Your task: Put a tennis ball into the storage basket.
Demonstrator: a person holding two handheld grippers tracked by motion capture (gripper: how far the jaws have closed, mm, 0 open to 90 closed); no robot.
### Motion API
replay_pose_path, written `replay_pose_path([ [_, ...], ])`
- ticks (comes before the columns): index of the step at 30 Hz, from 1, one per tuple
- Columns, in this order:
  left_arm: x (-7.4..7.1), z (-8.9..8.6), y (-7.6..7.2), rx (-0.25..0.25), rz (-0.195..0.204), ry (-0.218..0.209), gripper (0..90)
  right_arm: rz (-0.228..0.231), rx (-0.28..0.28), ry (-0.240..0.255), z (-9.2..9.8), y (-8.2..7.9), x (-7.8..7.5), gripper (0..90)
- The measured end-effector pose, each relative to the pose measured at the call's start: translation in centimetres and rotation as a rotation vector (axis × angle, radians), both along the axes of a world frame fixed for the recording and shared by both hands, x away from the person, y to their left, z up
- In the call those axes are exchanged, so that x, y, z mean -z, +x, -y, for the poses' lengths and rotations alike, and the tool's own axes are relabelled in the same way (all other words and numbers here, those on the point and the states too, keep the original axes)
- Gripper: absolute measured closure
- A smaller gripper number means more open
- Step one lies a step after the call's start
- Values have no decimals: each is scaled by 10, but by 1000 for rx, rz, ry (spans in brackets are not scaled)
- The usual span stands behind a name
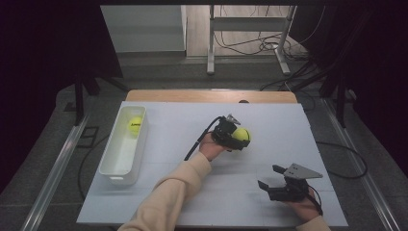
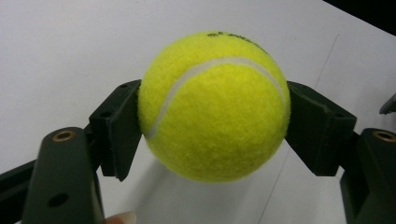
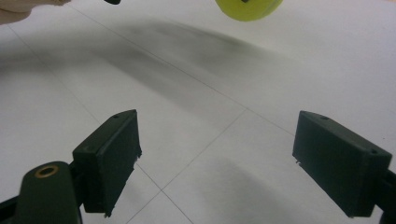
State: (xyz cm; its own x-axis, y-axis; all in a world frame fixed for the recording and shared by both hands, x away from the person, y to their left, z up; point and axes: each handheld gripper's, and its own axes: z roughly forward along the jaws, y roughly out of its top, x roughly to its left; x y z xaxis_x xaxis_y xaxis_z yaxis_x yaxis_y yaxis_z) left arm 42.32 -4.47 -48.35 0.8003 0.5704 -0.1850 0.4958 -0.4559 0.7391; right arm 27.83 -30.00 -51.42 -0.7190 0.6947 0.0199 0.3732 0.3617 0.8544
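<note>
My left gripper [image 1: 235,137] is shut on a yellow tennis ball [image 1: 242,135] and holds it just above the middle of the white table top [image 1: 183,125]. In the left gripper view both black pads press the sides of the tennis ball [image 2: 215,105], and its shadow falls on the surface below. A second yellow tennis ball [image 1: 135,125] lies in the far end of the white bin [image 1: 111,169] at the left. My right gripper [image 1: 270,177] rests near the front right of the table, its jaws wide apart around nothing. The right gripper view catches the underside of the held ball [image 3: 248,8] at its top edge.
The white bin stands lengthwise along the table's left side. Beyond the far edge are a wooden strip [image 1: 211,95], a metal frame's legs [image 1: 210,43] and loose cables [image 1: 255,45] on the floor. A sleeved forearm [image 1: 168,197] crosses the front middle.
</note>
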Motion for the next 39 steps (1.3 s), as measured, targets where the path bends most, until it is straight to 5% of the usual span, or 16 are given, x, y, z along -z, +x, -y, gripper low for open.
replay_pose_path([
  [39,-22,-33,-25,-3,37,-27,259,4,1,-7,-1,0,0,153],
])
